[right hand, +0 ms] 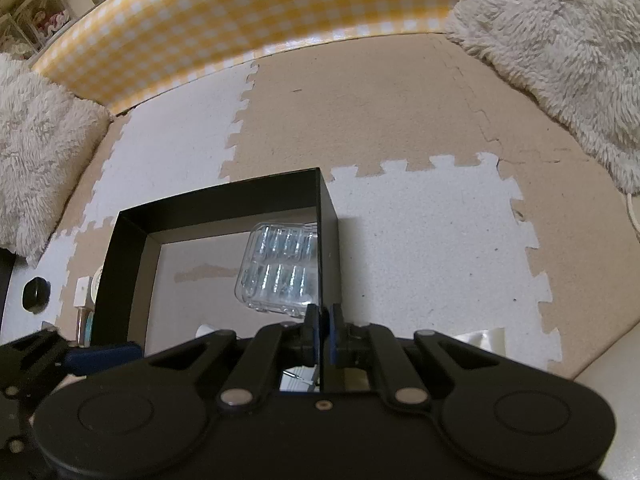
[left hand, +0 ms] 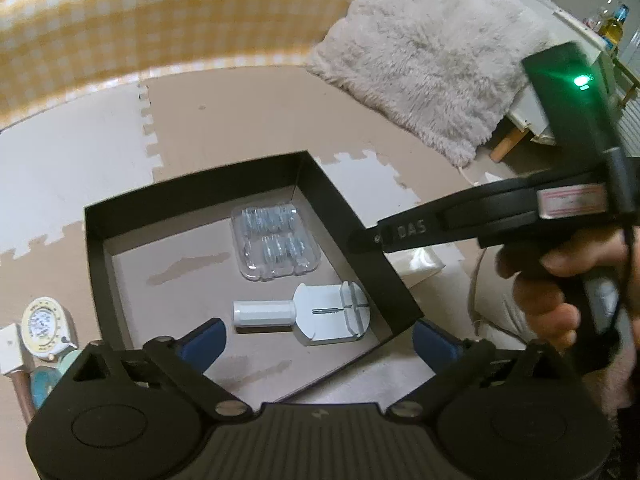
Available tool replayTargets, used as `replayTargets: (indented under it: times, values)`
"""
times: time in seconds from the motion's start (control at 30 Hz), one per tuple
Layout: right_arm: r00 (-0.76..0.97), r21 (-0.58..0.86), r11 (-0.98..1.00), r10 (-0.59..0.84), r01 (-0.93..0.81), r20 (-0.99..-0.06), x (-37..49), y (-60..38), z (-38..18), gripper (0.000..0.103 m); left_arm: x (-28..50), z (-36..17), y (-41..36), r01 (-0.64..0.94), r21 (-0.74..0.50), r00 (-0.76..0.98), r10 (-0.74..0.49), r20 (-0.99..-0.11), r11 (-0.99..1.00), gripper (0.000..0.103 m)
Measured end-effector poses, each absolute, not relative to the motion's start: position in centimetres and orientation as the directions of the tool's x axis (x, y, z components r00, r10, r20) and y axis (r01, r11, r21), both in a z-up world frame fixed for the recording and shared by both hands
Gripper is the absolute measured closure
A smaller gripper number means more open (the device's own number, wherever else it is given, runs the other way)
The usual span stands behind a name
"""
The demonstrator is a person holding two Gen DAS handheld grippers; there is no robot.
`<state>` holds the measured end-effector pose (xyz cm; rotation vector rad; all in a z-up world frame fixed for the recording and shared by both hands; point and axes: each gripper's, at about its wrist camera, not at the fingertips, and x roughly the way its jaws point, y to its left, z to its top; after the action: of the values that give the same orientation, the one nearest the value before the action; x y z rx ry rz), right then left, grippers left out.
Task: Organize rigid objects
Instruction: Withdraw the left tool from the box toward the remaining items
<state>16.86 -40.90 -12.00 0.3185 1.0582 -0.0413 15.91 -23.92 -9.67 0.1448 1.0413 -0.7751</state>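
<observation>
A black open-topped box [left hand: 96, 248] sits on the foam floor mats. Inside it lie a clear plastic case [left hand: 276, 242] of small metal parts and a white watch-band tool [left hand: 304, 312]. My left gripper [left hand: 318, 338] hangs over the box's near corner, jaws wide, and its blue fingertips [left hand: 204, 340] touch nothing. The tool lies below the gap between them. My right gripper [right hand: 324, 320] is shut on the box's right wall [right hand: 328, 232], with the case [right hand: 280, 268] just left of it. In the left wrist view a hand holds that right gripper [left hand: 372, 238] at the wall.
A fluffy grey cushion [left hand: 424, 56] lies at the back right and another cushion [right hand: 36, 140] at the left. A yellow checked panel [right hand: 248, 12] runs along the back. Left of the box lie a round tin [left hand: 46, 328] and small items. A pale packet [left hand: 424, 260] is to its right.
</observation>
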Motion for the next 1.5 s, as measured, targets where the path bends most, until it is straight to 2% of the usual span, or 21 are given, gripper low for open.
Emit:
replayTargets:
  times: [0.6,0.93,1.23,1.5]
  values:
    - [0.498,0.218,0.960,0.105,0.176,-0.861,16.7,-40.5,-11.9,0.098,14.4,-4.1,-17.4,0.596,-0.205,0.435,-0.527,-0.731,0.776,0.000]
    - [0.499,0.214,0.961,0.102,0.174,-0.861,16.7,-40.5,-11.9,0.098,15.8,-1.4,-11.7,0.507,-0.157,0.579,-0.470,-0.666,0.848,0.000]
    - [0.499,0.211,0.962,0.100,0.173,-0.861,16.6,-40.4,-11.9,0.098,17.6,-2.7,-7.0,0.428,-0.139,0.631,-0.406,-0.662,0.893,0.000]
    - [0.496,0.199,0.966,0.092,0.168,-0.864,16.7,-40.2,-11.8,0.098,20.1,-6.6,-3.7,0.304,-0.168,0.606,-0.326,-0.725,0.938,0.000]
